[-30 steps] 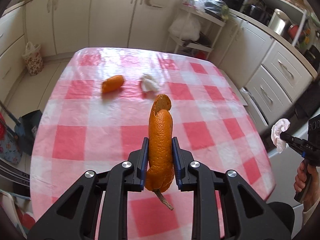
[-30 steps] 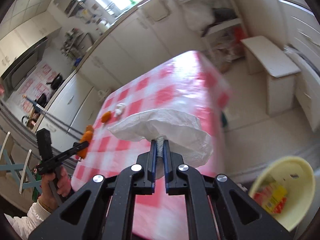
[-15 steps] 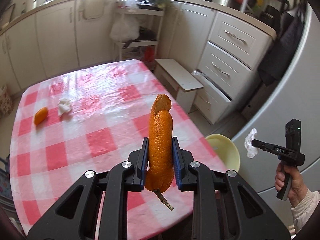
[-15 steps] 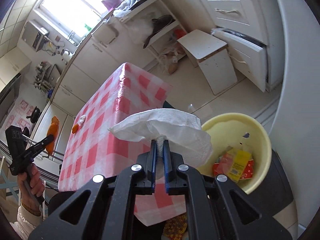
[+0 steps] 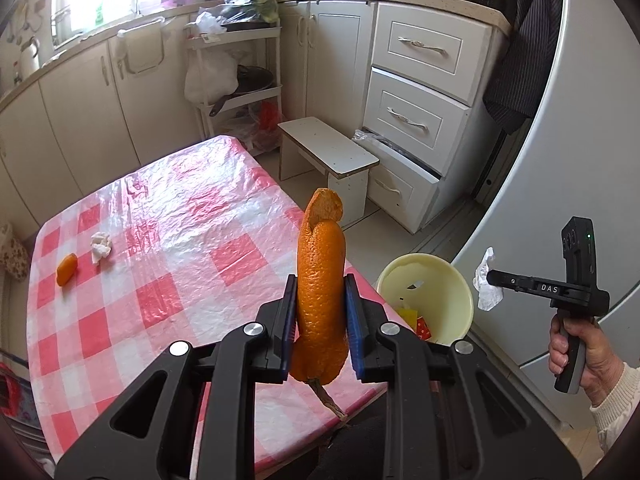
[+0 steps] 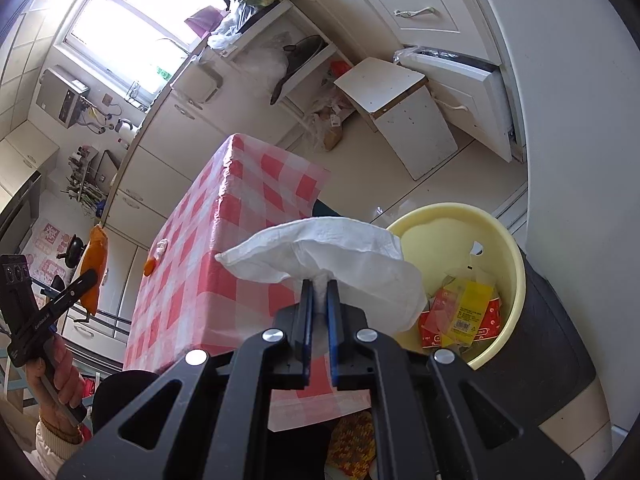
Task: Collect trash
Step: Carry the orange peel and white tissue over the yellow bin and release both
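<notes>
gripping a long orange peel (image 5: 321, 292) upright between their pads, the left tongs (image 5: 321, 316) hung over the near edge of the checked desk (image 5: 168, 264), with the yellow bin (image 5: 426, 300) just beyond; a small peel (image 5: 66, 269) and a crumpled tissue (image 5: 101, 243) lay near each other on the desk's far side. in the right view, the right tongs (image 6: 318, 312) were clamped on a white tissue (image 6: 340, 256) beside the bin (image 6: 516, 280), which held wrappers (image 6: 464, 312).
</notes>
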Tool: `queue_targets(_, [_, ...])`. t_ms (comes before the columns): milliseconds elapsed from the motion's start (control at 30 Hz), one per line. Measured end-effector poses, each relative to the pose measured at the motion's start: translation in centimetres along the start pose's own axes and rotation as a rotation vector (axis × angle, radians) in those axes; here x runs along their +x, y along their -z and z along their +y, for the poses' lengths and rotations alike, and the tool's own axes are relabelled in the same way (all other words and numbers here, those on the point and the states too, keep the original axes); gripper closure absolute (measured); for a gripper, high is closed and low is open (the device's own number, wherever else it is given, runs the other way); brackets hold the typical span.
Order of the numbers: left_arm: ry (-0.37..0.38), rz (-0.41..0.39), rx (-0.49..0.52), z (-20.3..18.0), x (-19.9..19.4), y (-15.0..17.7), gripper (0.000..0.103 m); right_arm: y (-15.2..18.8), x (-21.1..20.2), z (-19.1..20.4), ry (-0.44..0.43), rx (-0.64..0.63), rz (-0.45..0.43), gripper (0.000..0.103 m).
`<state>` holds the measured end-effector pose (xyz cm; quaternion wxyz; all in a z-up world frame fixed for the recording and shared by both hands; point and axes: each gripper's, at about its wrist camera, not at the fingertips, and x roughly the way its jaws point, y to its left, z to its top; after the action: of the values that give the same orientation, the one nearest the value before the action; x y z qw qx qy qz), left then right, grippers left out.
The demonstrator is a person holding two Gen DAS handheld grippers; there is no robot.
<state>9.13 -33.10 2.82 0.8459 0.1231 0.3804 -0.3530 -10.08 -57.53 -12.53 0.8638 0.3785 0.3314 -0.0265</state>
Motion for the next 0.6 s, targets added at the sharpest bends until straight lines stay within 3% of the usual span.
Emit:
queue_targets(233, [-0.012, 0.003, -0.035, 0.5, -0.1, 0.5, 0.082, 0.4, -0.1, -0.1, -0.010, 0.012, -0.008, 0.095])
queue_targets(600, [-0.044, -0.057, -0.114, 3.6, -4.1, 2.1, 0.082, 1.1, 0.8, 1.0, -0.003, 0.037, 0.012, 0.095])
